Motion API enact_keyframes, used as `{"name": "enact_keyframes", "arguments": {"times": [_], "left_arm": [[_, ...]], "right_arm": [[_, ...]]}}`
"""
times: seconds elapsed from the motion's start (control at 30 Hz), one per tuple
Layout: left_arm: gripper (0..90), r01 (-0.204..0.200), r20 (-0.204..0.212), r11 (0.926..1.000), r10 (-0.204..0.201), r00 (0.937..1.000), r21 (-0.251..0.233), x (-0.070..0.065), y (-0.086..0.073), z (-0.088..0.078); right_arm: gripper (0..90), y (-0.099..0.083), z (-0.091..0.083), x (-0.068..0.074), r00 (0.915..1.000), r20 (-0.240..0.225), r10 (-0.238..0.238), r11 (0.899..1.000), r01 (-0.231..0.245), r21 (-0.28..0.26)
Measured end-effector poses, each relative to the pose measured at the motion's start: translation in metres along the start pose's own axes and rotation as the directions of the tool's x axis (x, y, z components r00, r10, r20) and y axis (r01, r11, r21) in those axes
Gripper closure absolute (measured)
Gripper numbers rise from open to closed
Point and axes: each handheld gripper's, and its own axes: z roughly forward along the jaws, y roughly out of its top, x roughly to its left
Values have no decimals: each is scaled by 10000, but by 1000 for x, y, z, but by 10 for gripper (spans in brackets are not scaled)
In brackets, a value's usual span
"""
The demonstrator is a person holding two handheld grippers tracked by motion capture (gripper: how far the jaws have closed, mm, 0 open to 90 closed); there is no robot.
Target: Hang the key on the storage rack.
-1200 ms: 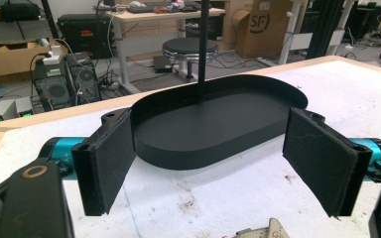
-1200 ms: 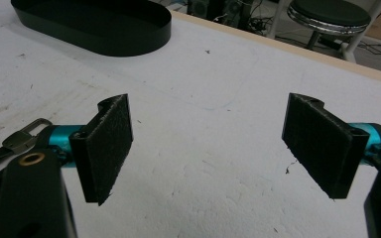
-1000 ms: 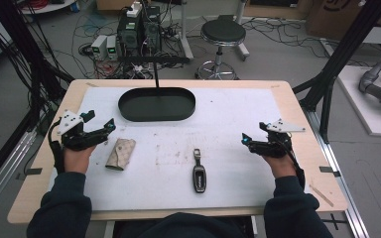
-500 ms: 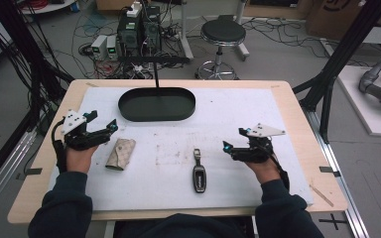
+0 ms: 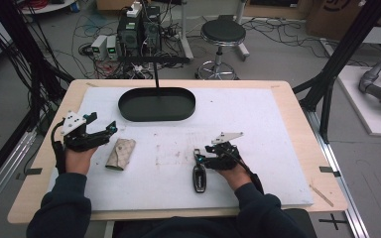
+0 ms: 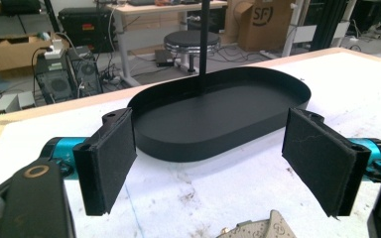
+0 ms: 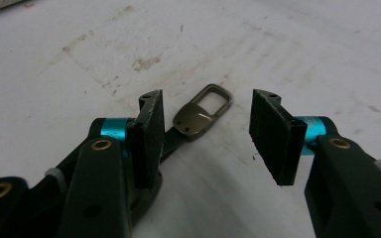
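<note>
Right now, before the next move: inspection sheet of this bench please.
Surface: white mat on a wooden table, stained near the middle.
Job's things: car key flat on the mat, its metal ring between the right gripper's jaws, pads not pressing on it.
Clutter: black oval tray at the far side; folded patterned pouch by the left gripper.
Grippers: left gripper open, facing the tray; right gripper jaws have just been closing, open around the key ring.
Cables: bundles on the floor beyond the table.
Surroundings: stool, computer boxes, black frame posts.
</note>
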Motion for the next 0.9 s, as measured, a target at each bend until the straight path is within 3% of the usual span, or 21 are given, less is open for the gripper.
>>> {"name": "enact_keyframes", "arguments": {"times": [0.1,0.2,0.23,0.3,0.33,0.37,0.4,0.53,0.67,0.7,0.8,0.87,0.9], "left_arm": [[209,17,-9,10000,-17,10000,14,0,0,0],[209,-26,25,10000,26,10000,29,0,0,0],[209,-9,48,10000,9,10000,19,0,0,1],[209,-5,88,10000,5,10000,57,0,-1,1],[209,16,100,10000,-16,9999,47,0,-1,2],[209,0,110,10000,-1,9999,54,0,-1,2],[209,34,107,10000,-34,9999,40,0,0,1],[210,28,125,10000,-28,9999,49,0,-1,1],[210,-12,129,10000,11,9999,68,0,-1,2],[211,-7,118,10000,7,9999,58,-1,0,2],[212,26,121,10000,-27,9999,65,-1,-1,2],[212,40,120,10000,-41,9999,70,-1,-1,2],[214,-5,119,10000,4,9999,70,-1,0,2]], "right_arm": [[492,2,8,7,9995,-324,32,9998,-26,176],[420,3,12,12,9988,-473,142,9992,-124,385],[392,3,17,17,9988,-488,98,9976,-64,692],[462,3,21,21,9996,-22,-272,9961,273,837],[462,3,21,21,9996,-22,-272,9961,273,837],[624,5,20,21,9972,322,-671,9929,635,1004],[703,6,20,21,9935,532,-1010,9893,947,1107],[716,11,20,15,9928,239,-1176,9845,1134,1337],[722,15,22,11,9886,541,-1407,9818,1323,1359],[731,19,25,4,9869,837,-1380,9841,1271,1244],[855,27,28,-7,9849,1269,-1174,9904,1067,877],[822,30,29,-13,9825,1506,-1097,9916,977,849],[710,32,29,-16,9848,1546,-787,9950,681,724]]}}
